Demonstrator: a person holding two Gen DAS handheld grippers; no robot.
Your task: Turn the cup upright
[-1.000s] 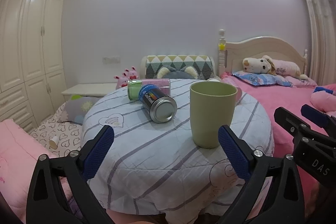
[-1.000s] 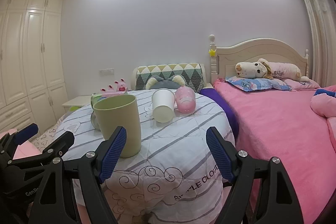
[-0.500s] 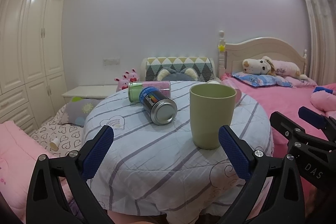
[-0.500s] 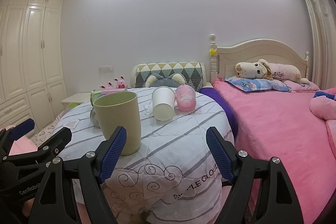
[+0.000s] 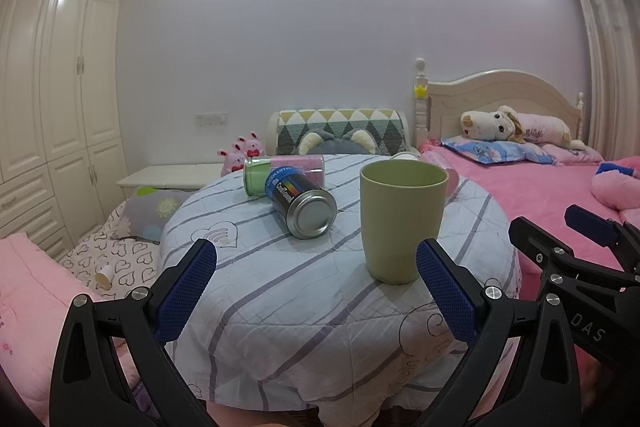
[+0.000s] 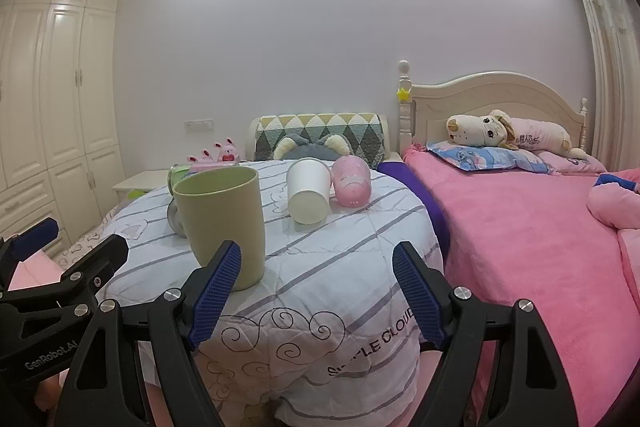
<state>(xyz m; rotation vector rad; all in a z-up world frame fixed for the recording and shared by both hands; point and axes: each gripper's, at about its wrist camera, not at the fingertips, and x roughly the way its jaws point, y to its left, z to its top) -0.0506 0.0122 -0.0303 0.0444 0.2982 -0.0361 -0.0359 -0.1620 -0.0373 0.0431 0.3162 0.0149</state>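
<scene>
A green cup (image 5: 401, 223) stands upright on the round table (image 5: 304, 311) with a striped cloth; it also shows in the right wrist view (image 6: 222, 225). A white cup (image 6: 308, 190) and a pink cup (image 6: 352, 180) lie on their sides farther back. My left gripper (image 5: 316, 285) is open and empty, short of the table's near edge, with the green cup ahead by its right finger. My right gripper (image 6: 316, 289) is open and empty, the green cup ahead by its left finger.
A metal can (image 5: 302, 202) and a green-and-pink canister (image 5: 284, 173) lie on the table's left part. A pink bed (image 6: 520, 227) with a plush dog stands to the right. A wardrobe (image 5: 48, 115) and nightstand (image 5: 172, 175) stand at the left.
Both grippers have drawn back slightly and risen from the table. The green cup and other objects have not moved.
</scene>
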